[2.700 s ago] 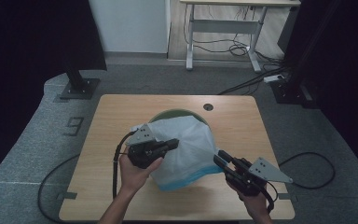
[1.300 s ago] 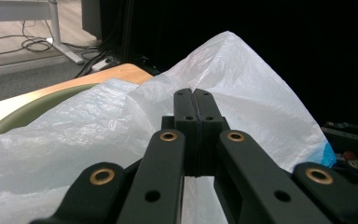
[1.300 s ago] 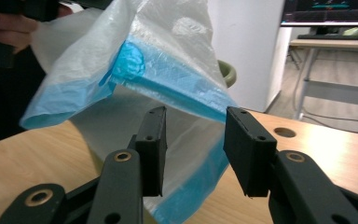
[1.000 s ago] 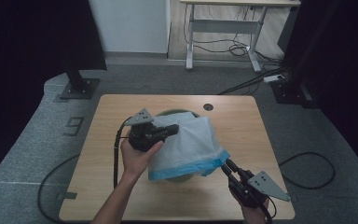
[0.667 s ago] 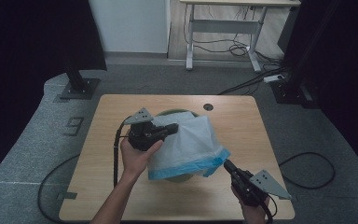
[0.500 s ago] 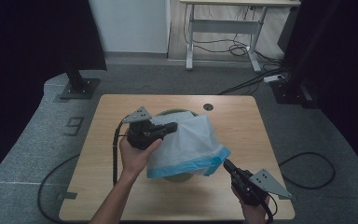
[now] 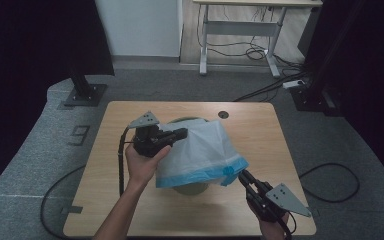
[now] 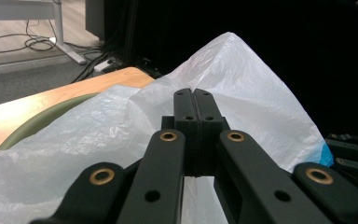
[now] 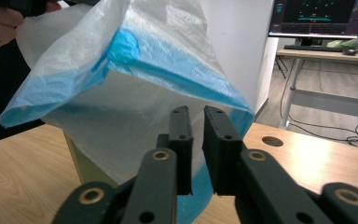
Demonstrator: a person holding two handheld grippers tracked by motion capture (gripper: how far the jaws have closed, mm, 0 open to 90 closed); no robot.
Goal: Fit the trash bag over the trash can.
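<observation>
The work in hand is drawing a white plastic bag with a blue hem over a green bin that stands on the wooden surface.

The left gripper has its jaws pressed together on the closed end of the bag, and in the left gripper view the film rises straight ahead of that pinch and drapes away to both sides. So the bag hangs stretched from those jaws, high above the bin, with its long axis running from the left jaws down and across toward the right hand.

The right gripper sits at the opposite end, just at the hem's near corner. In the right gripper view its jaws stand a small way apart, having just opened a little, and the blue hem runs above and ahead of them. The mouth of the bag gapes over the tips. Film lies behind the gap, but I cannot tell whether any of it sits between the jaws; nothing looks clamped.

The bin's wall lies below and to the left of the right jaws, under the open mouth. The hem is far nearer to the right jaws than to the left ones, so catching and spreading that edge likely falls to the right hand, while the left one keeps the closed end up.
</observation>
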